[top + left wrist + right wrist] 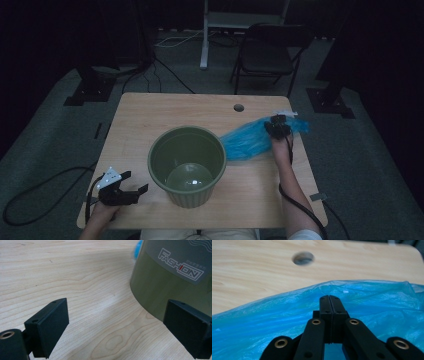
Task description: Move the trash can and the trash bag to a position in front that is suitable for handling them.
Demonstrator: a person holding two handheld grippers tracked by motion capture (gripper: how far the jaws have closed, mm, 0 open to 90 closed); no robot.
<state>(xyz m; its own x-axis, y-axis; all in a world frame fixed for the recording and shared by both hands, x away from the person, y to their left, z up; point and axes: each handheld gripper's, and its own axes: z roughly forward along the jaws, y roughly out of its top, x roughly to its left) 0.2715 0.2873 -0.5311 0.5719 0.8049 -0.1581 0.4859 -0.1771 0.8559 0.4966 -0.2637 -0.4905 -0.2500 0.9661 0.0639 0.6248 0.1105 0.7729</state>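
- A green bin (187,165) stood upright near the middle of the wooden bench (150,115), a grey label reading "FASHION" (181,267) on its wall in the left gripper view.
- A crumpled blue plastic bag (250,140) lay flat on the bench at the bin's two o'clock, its near end touching the bin's rim in the high view.
- The right tongs (278,127) sat on the bag's far end, jaws pressed fully together; the right gripper view placed the closed tips (329,298) against the blue film, though whether any film was pinched between them could not be told.
- The left tongs (131,182) rested at the bin's eight o'clock, jaws spread wide and holding nothing, one jaw just beside the bin's wall.
- A round cable hole (238,107) pierced the bench at the bin's one o'clock, beyond the bag.
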